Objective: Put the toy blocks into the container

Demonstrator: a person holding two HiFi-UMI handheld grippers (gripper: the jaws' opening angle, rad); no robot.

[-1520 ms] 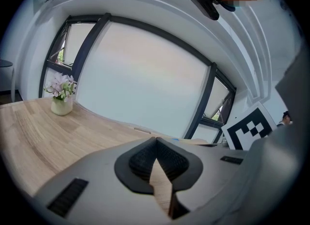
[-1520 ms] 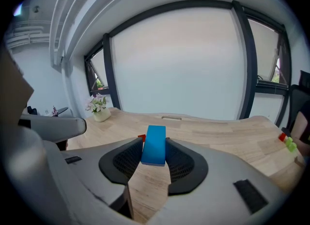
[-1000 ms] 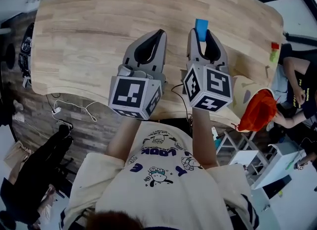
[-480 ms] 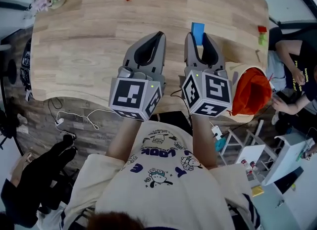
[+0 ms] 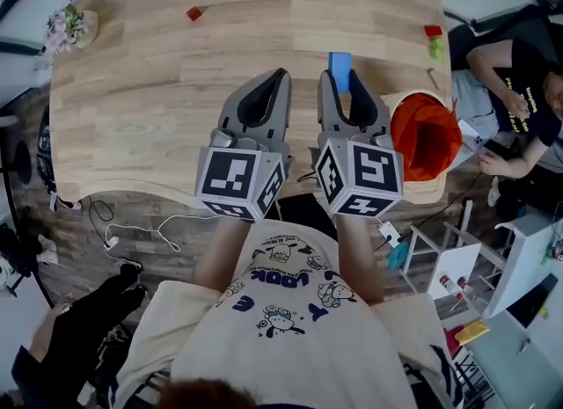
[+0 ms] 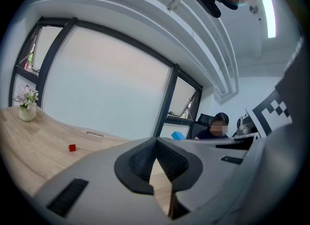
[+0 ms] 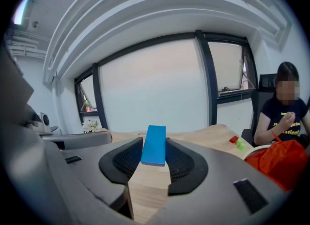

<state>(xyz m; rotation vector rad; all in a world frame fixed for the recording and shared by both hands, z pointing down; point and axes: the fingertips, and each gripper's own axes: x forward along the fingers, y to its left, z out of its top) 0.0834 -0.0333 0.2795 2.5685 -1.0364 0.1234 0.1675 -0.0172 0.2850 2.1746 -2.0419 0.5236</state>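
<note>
A pot of flowers [image 5: 67,26] stands at the far-left corner of the desk [image 5: 149,99], the thing farthest from the orange container [image 5: 427,137]. A small red block [image 5: 194,14] lies alone on the wood near the far edge, well to the left of the container.

Nearer the wearer, the left gripper [image 5: 281,74] is held over the desk, also well left of the container. The left gripper view shows its jaws meeting at the tips with nothing between them.

Just beside it, between it and the container, the right gripper [image 5: 339,76] has its jaws about half apart and clamped on a blue block [image 5: 339,64]. This is a flat oblong piece gripped by its long sides, and its far end sticks out past the tips. The right gripper view shows both pads pressing against it.

The container is at the desk's right edge, just to the right of the right gripper, with its mouth facing up. I cannot tell whether it stands on the wood or just off the edge.

Beyond the container, at the far-right corner, a second red block [image 5: 433,32] and a green block [image 5: 435,47] lie touching each other. A seated person [image 5: 515,73] in a dark shirt is off the desk, to the right of the container.
</note>
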